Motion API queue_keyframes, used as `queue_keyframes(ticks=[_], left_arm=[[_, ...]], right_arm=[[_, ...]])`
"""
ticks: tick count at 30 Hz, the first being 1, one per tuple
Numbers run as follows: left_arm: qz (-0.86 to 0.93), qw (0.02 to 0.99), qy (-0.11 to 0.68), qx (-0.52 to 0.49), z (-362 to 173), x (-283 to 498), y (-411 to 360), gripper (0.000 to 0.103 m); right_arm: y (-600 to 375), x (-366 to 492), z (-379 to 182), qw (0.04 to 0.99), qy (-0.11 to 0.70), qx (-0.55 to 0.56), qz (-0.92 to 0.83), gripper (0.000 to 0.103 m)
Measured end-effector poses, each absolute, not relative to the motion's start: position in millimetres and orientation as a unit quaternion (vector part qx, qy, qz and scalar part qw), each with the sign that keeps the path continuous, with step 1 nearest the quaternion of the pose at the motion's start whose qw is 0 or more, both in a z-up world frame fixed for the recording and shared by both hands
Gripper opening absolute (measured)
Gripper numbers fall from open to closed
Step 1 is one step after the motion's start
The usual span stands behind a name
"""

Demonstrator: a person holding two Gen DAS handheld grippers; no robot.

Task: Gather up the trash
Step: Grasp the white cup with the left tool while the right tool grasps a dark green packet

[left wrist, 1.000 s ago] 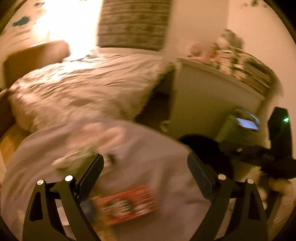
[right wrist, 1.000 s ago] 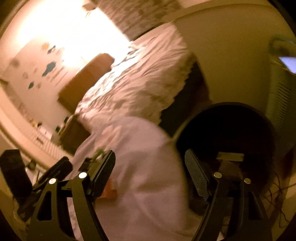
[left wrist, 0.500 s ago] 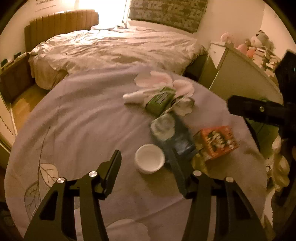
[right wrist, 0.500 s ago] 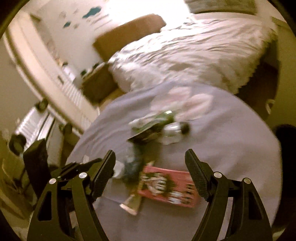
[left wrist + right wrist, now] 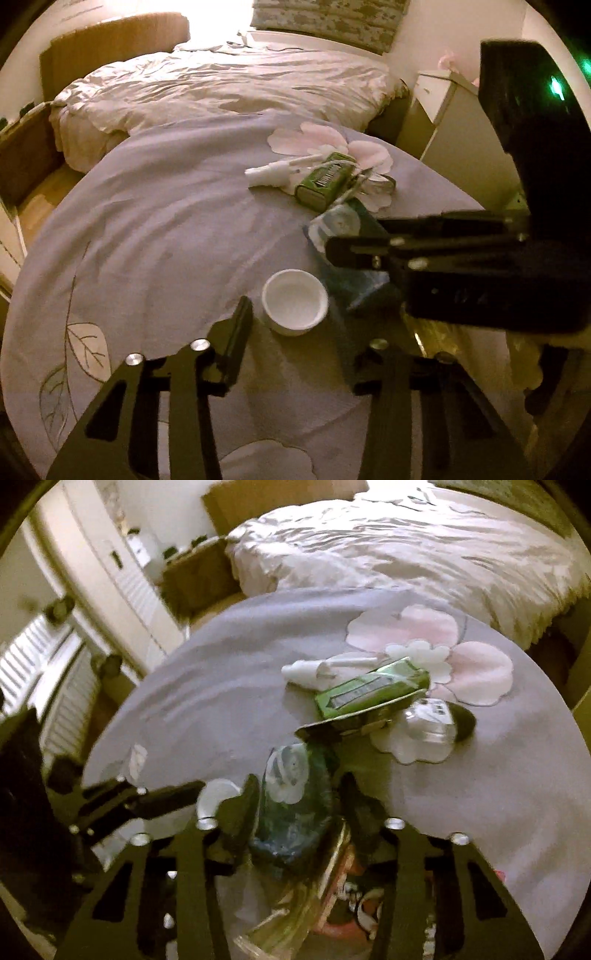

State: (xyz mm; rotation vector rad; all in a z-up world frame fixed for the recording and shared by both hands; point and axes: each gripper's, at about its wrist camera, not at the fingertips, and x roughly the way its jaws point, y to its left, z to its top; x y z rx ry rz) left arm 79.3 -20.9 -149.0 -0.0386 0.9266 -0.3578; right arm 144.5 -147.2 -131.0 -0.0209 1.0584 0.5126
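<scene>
Straddling a crumpled blue-green plastic wrapper (image 5: 291, 805), the right hand-held gripper (image 5: 295, 805) has its two black fingers narrowed to either side of the packet, pads at or very near its flanks; whether they truly press it I cannot tell. That wrapper lies on the round desk under a lilac cloth with pink flower appliqué (image 5: 498, 775), and in the left wrist view it sits at about three o'clock from the small white paper cup (image 5: 294, 302), touching or just beside it. The left hand-held gripper (image 5: 299, 332) is spread wide and holds nothing, its fingers reaching to either side of that upright cup without touching it. Farther off, toward twelve o'clock in the right wrist view, a flat green rectangular box (image 5: 369, 692) rests tilted on other litter, with a white plastic tube (image 5: 325, 668) at its ten o'clock and a clear squashed plastic bottle with a dark cap (image 5: 432, 723) at its four o'clock. Beneath the right fingers, toward six o'clock, a red printed cardboard carton (image 5: 351, 897) and a strip of gold foil wrapper (image 5: 306, 893) lie partly hidden. Beyond the desk stands a bed with rumpled cream bedding (image 5: 229, 88).
</scene>
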Motion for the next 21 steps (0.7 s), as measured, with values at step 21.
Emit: queue_keyframes(ticks=[21], left_arm=[[-0.193,0.901,0.385,-0.052,-96.5,55.2,-25.4,0.036]], right_arm=[[-244.4,84.6,-45.3,0.896,0.365,0.106,0.228,0.020]])
